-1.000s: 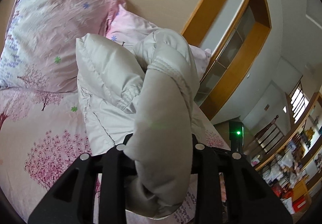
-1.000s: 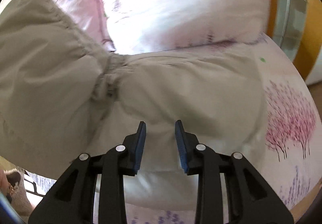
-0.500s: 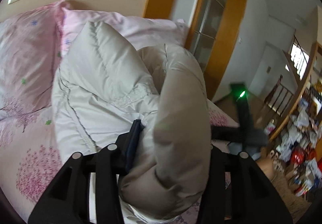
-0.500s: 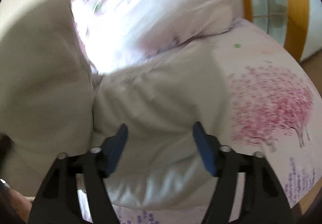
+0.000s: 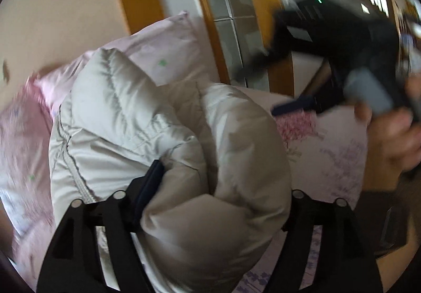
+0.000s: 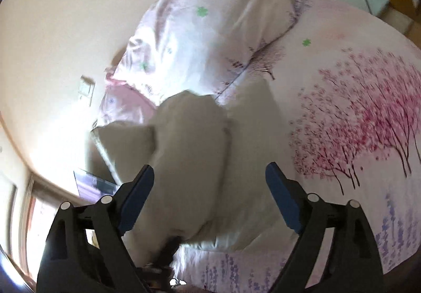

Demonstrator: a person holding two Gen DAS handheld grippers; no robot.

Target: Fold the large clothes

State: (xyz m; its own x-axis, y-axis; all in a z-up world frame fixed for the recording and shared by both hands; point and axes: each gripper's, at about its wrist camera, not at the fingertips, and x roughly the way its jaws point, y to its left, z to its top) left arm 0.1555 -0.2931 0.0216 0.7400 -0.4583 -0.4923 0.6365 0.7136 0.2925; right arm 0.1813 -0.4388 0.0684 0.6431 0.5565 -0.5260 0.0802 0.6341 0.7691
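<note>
Behind bulging jacket (image 5: 189, 161), left claw (image 5: 215, 200) grips it, half-hidden; right claw (image 6: 210, 198) gapes empty.

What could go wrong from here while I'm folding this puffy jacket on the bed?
The left gripper clamps only one thick, slippery roll of the jacket, so it may slide out. The right gripper is open and holds nothing, so the loose rest of the jacket could sag and spoil the fold. The jacket also lies against the pillow, which might get dragged along.
</note>
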